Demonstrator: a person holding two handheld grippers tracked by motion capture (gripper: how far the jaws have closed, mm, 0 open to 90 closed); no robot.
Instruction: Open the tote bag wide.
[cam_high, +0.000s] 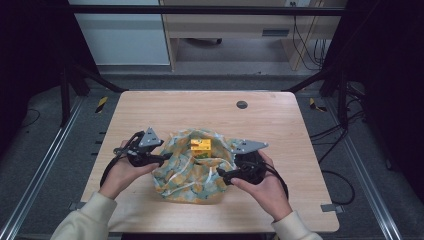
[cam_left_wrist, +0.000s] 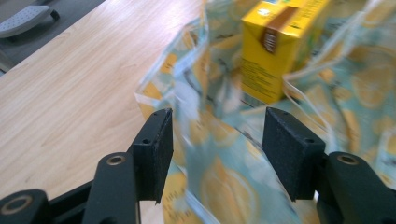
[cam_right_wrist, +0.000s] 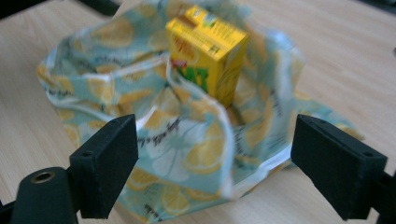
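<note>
A yellow drink carton (cam_high: 200, 147) (cam_left_wrist: 275, 44) (cam_right_wrist: 208, 49) stands upright on a crumpled teal cloth bag with a lemon print (cam_high: 195, 170) (cam_left_wrist: 219, 182) (cam_right_wrist: 187, 154) in the middle of the wooden table (cam_high: 150, 107). My left gripper (cam_high: 164, 159) (cam_left_wrist: 217, 154) is at the cloth's left edge, open, with a fold of cloth between its jaws. My right gripper (cam_high: 222, 173) (cam_right_wrist: 215, 168) is at the cloth's right side, open wide, jaws on either side of a raised fold in front of the carton.
A dark round grommet (cam_high: 242, 104) sits in the table near its far edge. Bare wood lies to the left (cam_left_wrist: 70, 93) and beyond the cloth. A dark metal frame (cam_high: 80, 80) and cables surround the table.
</note>
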